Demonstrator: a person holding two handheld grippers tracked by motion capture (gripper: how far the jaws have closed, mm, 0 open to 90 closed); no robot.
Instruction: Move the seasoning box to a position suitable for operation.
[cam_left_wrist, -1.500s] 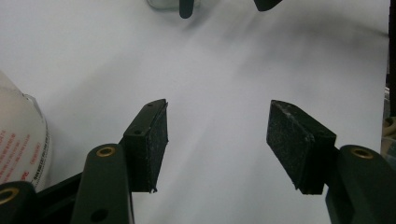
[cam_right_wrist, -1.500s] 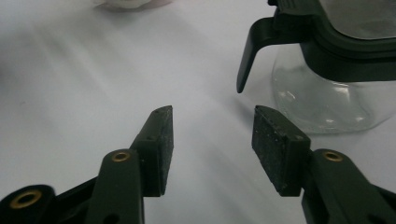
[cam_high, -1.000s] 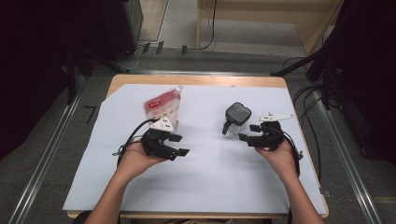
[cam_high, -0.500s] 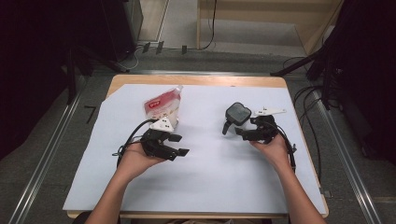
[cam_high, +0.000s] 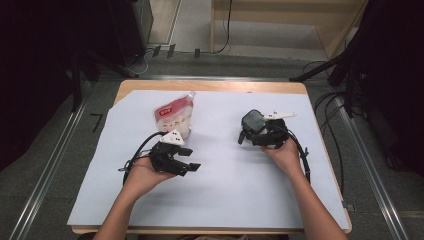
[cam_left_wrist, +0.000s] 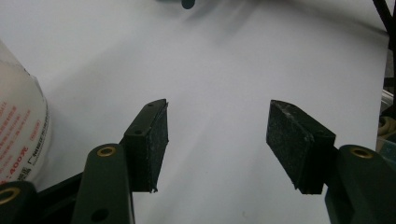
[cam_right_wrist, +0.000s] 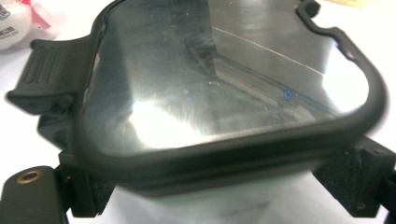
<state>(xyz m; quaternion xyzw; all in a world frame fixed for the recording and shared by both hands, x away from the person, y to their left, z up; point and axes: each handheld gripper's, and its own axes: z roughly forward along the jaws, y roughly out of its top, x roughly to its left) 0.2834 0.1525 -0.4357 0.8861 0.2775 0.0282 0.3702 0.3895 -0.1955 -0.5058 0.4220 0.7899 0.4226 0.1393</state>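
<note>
The right gripper (cam_high: 256, 134) has its jaws around the near edge of a dark container with a clear lid (cam_high: 252, 121), one pad at each lower corner of its black rim in the right gripper view (cam_right_wrist: 224, 88). The jaws have just been opening, and whether the pads press on the rim now cannot be told. The right hand (cam_high: 282, 152) grasps the gripper from behind, the forearm running back to the near edge of the white sheet (cam_high: 240, 200) that covers the table, wrist bent so the gripper points away from the person and a little to the left. The container sits on the sheet, well to the right of the red and white pouch (cam_high: 175, 117).

The left gripper (cam_high: 186, 167) lies just in front of the pouch, its jaws wide apart with only bare sheet between them. The left hand (cam_high: 145, 172) cups it from below, palm up, the jaws aimed right, away from the pouch and across the sheet. In the left gripper view the pouch's white side (cam_left_wrist: 21, 130) stands just beside the left-hand jaw.
</note>
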